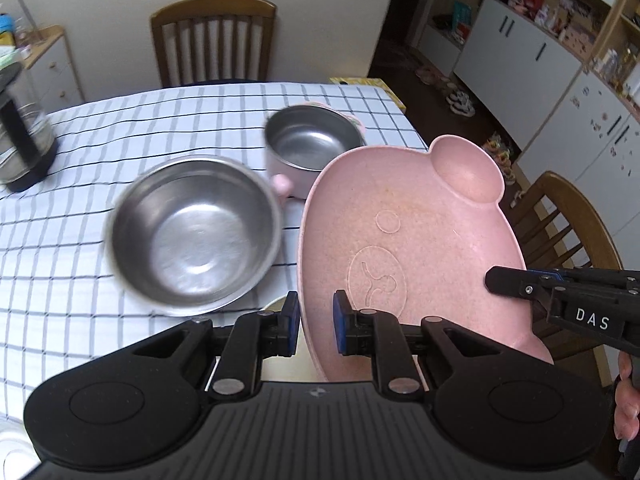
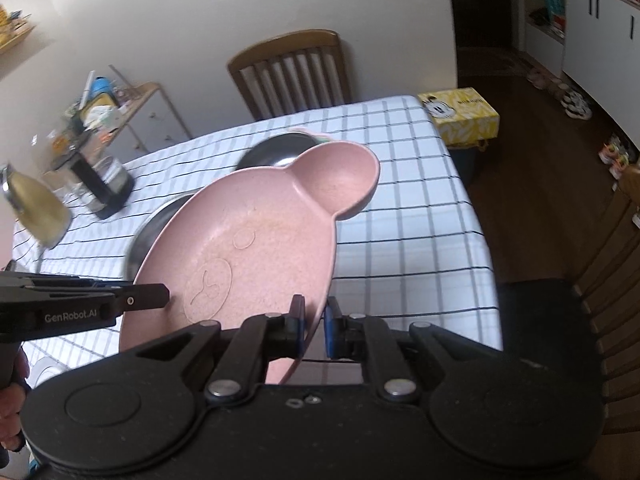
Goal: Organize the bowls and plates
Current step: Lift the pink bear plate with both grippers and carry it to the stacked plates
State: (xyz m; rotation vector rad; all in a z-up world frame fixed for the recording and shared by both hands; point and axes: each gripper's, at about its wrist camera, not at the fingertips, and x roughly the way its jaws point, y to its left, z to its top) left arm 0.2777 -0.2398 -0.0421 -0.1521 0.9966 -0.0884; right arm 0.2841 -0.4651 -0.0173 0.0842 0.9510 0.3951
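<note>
A pink bear-shaped plate (image 1: 412, 240) with a round ear well is held tilted above the checked table; it also shows in the right wrist view (image 2: 256, 240). My left gripper (image 1: 316, 326) straddles its left rim with a clear gap between the pads. My right gripper (image 2: 314, 328) is shut on its right rim and shows in the left wrist view (image 1: 494, 280). A steel bowl (image 1: 196, 236) sits near on the table. A second steel bowl with a pink outside (image 1: 312, 144) sits behind it.
A glass French press (image 1: 24, 140) stands at the table's left. Wooden chairs stand at the far side (image 1: 214, 40) and at the right (image 1: 568, 232). A yellow box (image 2: 460, 116) sits beyond the table's far right corner. The table's right edge drops to the floor.
</note>
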